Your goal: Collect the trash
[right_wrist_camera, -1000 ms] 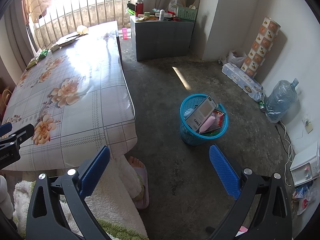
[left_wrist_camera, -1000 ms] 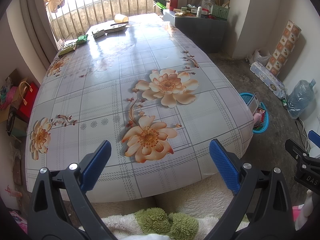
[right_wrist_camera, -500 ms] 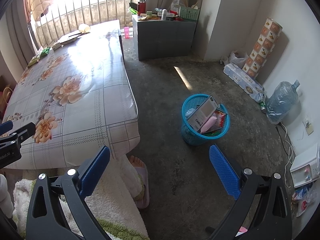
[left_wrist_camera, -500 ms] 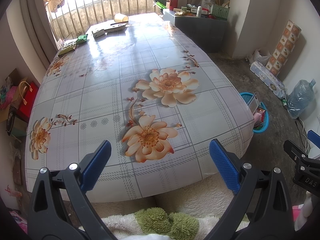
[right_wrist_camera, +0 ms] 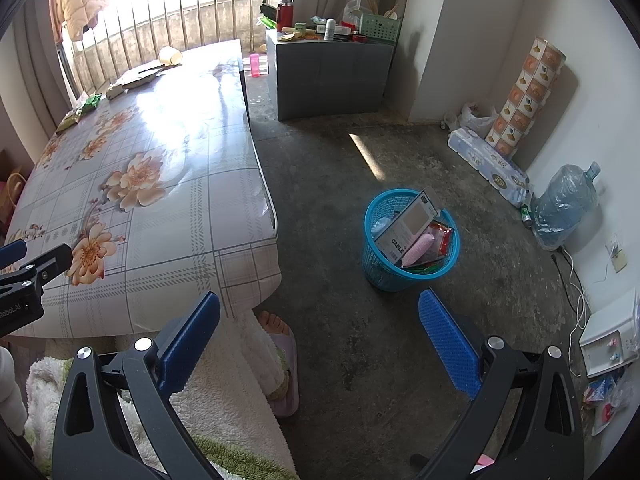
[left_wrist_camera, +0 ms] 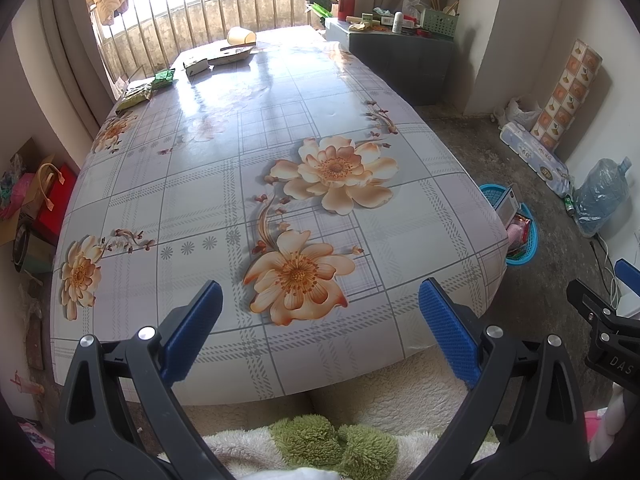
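The blue trash basket [right_wrist_camera: 410, 240] stands on the concrete floor [right_wrist_camera: 400, 340] beside the desk [right_wrist_camera: 160, 200], holding a cable box [right_wrist_camera: 408, 224] and wrappers. Both the left claw [left_wrist_camera: 320, 332] and right claw [right_wrist_camera: 320, 336] gape wide, empty.

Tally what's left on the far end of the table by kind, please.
Green packets: 2
Small box: 1
Flat cardboard tray: 1
Tipped paper cup: 1
Total: 5, all on the table
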A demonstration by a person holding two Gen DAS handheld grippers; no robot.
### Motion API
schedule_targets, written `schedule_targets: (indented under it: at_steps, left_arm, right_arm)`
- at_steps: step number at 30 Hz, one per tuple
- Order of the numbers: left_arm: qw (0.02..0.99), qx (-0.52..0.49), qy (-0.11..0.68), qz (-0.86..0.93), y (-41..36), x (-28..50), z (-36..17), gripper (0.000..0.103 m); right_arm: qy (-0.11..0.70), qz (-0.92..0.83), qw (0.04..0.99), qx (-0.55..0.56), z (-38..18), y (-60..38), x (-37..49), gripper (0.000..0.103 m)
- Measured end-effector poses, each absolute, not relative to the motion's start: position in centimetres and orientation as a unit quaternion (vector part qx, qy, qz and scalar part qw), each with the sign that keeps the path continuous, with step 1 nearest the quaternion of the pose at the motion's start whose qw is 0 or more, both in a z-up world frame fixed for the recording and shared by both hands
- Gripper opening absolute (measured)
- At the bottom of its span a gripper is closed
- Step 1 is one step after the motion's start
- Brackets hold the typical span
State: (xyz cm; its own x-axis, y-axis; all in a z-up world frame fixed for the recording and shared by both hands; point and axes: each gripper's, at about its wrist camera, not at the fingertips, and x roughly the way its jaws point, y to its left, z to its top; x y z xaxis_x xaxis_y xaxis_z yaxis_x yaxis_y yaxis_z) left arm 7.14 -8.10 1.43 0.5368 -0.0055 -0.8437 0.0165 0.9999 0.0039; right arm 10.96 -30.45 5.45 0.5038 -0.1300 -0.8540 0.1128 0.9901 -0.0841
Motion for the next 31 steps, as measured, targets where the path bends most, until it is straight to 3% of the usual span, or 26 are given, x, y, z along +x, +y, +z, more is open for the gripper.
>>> schedule_targets:
  at_steps: [31]
  left_arm:
    - [0.879, 0.009, 0.477, -0.008, -8.49, 6.90, 1.22, 0.095]
  right_arm:
    - [0.493, -0.068, 0.867, -0.008, 5.56, -30.70, 11.12, 0.097]
